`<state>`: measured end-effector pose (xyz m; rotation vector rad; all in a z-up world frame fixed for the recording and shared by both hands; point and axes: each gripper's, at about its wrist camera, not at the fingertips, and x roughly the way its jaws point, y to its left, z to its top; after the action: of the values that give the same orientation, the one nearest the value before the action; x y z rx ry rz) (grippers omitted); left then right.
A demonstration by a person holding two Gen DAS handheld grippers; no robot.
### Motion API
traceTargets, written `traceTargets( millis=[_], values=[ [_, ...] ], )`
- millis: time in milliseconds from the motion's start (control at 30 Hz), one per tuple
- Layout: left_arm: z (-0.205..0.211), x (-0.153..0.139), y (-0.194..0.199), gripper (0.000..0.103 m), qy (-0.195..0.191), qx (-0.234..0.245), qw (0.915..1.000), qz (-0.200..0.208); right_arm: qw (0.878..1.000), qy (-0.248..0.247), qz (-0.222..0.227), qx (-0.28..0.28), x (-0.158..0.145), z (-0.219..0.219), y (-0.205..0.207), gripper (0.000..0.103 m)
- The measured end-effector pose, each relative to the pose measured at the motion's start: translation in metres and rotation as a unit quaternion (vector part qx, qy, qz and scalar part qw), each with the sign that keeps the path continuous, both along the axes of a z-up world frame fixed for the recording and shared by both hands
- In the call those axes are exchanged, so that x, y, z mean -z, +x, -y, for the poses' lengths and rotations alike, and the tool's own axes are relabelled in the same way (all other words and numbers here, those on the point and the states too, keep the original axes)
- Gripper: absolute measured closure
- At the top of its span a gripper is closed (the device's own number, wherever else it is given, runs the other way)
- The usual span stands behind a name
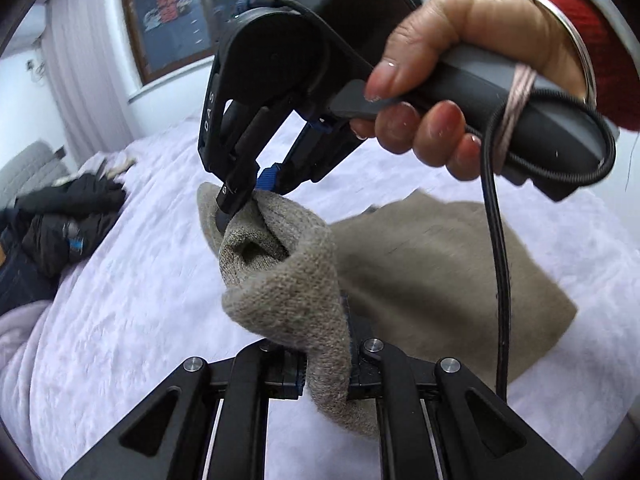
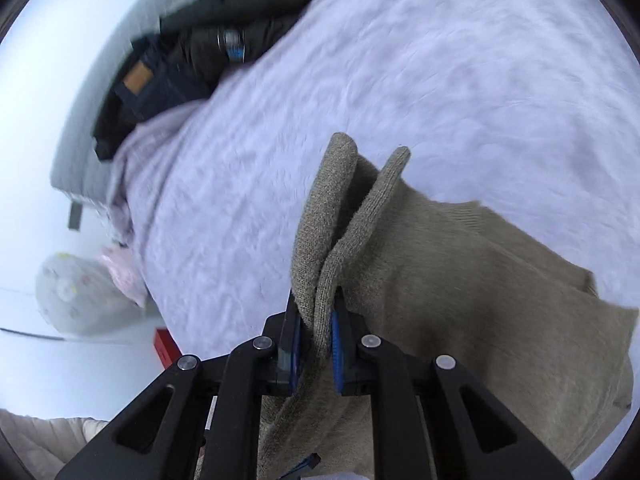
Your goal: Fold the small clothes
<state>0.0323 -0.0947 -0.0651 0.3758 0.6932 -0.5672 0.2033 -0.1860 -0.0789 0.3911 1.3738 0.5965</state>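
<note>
A beige knit garment [image 1: 420, 272] lies partly spread on the lavender bedspread [image 1: 140, 300], with one edge lifted. My left gripper [image 1: 325, 376] is shut on a bunched fold of that edge. In the same view a hand [image 1: 460, 80] holds my right gripper [image 1: 250, 196], whose tips pinch the knit a short way further along the raised edge. In the right wrist view my right gripper [image 2: 314, 352] is shut on a doubled fold of the beige garment [image 2: 480, 320], which stands up between the blue pads [image 2: 336, 356] and hangs down to the bedspread [image 2: 440, 60].
A heap of dark clothes [image 1: 60, 224] [image 2: 200, 52] lies near the bed's far-left edge. Beside the bed sit a white plastic bag [image 2: 76, 296] and a red box [image 2: 164, 346]. The right gripper's black cable [image 1: 500, 280] dangles over the garment.
</note>
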Motion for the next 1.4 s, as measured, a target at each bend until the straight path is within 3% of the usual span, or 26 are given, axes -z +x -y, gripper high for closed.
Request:
traceTargets(
  millis=[233,367,467,633,767,867,900,933,1000,1133,1300,1400],
  values=[
    [0.074,-0.024,-0.029,0.091,0.004,0.116,0.9926,0.033,0.989,0.058,0.079,0.107,-0.042,0.113,-0.051,0.090],
    [0.114,-0.012,-0.047,0.091,0.016,0.176,0.9839,0.027,0.977,0.074,0.090,0.178,-0.033,0.172,-0.090,0.090],
    [0.140,0.009,-0.064,0.091,0.036,0.218,0.9753,0.015,0.965,0.080,0.076,0.236,-0.004,0.219,-0.124,0.090],
    [0.163,0.053,-0.075,0.091,0.074,0.256,0.9637,-0.017,0.950,0.070,0.024,0.304,0.075,0.264,-0.165,0.090],
    [0.174,0.067,-0.068,0.091,0.086,0.258,0.9615,-0.041,0.941,0.080,-0.001,0.329,0.121,0.269,-0.179,0.089],
    [0.177,0.063,-0.065,0.090,0.083,0.256,0.9624,-0.036,0.937,0.091,0.003,0.338,0.128,0.266,-0.181,0.085],
    [0.182,0.065,-0.081,0.078,0.085,0.259,0.9615,-0.034,0.937,0.089,0.003,0.338,0.127,0.267,-0.181,0.083],
    [0.180,0.063,-0.085,0.050,0.083,0.264,0.9603,-0.036,0.937,0.082,0.001,0.339,0.126,0.267,-0.181,0.079],
    [0.161,0.061,-0.088,0.025,0.067,0.264,0.9618,-0.029,0.936,0.070,-0.005,0.344,0.121,0.269,-0.183,0.070],
    [0.140,0.046,-0.091,0.025,0.055,0.259,0.9635,-0.037,0.929,0.047,0.006,0.367,0.099,0.272,-0.202,0.053],
    [0.108,0.036,-0.068,0.025,0.048,0.209,0.9738,-0.077,0.920,0.047,0.035,0.387,0.059,0.258,-0.238,0.053],
    [0.087,0.034,-0.042,0.025,0.043,0.160,0.9810,-0.101,0.924,0.060,0.037,0.375,0.049,0.244,-0.260,0.053]
  ],
)
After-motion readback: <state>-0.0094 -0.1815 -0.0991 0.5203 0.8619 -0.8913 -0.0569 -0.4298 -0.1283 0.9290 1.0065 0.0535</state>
